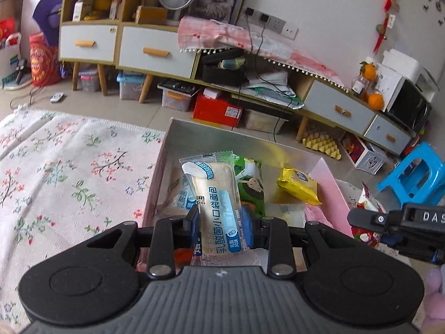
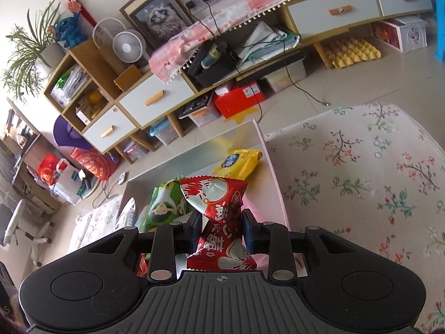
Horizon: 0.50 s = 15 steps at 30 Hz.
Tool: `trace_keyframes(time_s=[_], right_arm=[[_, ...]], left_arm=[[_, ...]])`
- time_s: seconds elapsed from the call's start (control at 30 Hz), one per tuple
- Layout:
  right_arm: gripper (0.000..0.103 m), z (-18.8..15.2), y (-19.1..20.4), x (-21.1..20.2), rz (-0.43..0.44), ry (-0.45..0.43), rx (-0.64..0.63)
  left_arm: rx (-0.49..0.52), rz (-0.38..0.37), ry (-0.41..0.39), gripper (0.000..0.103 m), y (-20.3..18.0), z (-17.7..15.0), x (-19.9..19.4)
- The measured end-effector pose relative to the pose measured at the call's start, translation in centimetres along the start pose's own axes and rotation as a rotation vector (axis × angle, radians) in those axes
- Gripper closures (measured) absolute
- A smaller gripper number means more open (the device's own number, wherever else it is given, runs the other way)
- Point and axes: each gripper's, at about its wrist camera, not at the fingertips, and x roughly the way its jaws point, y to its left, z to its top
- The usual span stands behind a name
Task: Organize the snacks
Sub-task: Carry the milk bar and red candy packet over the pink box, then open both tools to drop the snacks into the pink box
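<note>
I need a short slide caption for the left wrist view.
Left gripper holds a white bread packet above the pink box of snacks.

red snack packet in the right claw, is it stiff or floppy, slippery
The red snack packet is probably floppy: it is pinched into a waist where the right claw is shut on it. Its glossy film looks slippery. It seems light, standing up unsupported.

The bread packet (image 1: 215, 194) is wrapped in clear, glossy plastic film, smooth with crinkled sealed ends. The red snack packet (image 2: 219, 217) is shiny foil-like film, creased and twisted. The yellow packet (image 1: 299, 185) is glossy too. The box (image 1: 222, 136) has a matt silvery lining and pale pink card walls. The floral rug (image 1: 69, 172) is matt woven cloth.
</note>
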Motion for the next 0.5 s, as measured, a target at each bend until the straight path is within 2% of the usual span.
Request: trace_keyframes(time_s=[0.2, 0.3, 0.37, 0.5], right_arm=[[0.069, 0.0, 0.08, 0.85, 0.016, -0.002, -0.021], [0.067, 0.0, 0.06, 1.1, 0.034, 0.011, -0.014], [0.06, -0.02, 0.17, 1.15, 0.033, 0.014, -0.023], [0.057, -0.1, 0.51, 1.01, 0.023, 0.016, -0.05]], left_arm=[[0.049, 0.01, -0.012, 0.074, -0.68, -0.23, 0.3], [0.065, 0.008, -0.01, 0.063, -0.81, -0.35, 0.38], [0.082, 0.019, -0.011, 0.05, -0.92, -0.38, 0.33], [0.092, 0.023, 0.001, 0.045, -1.1, -0.45, 0.27]])
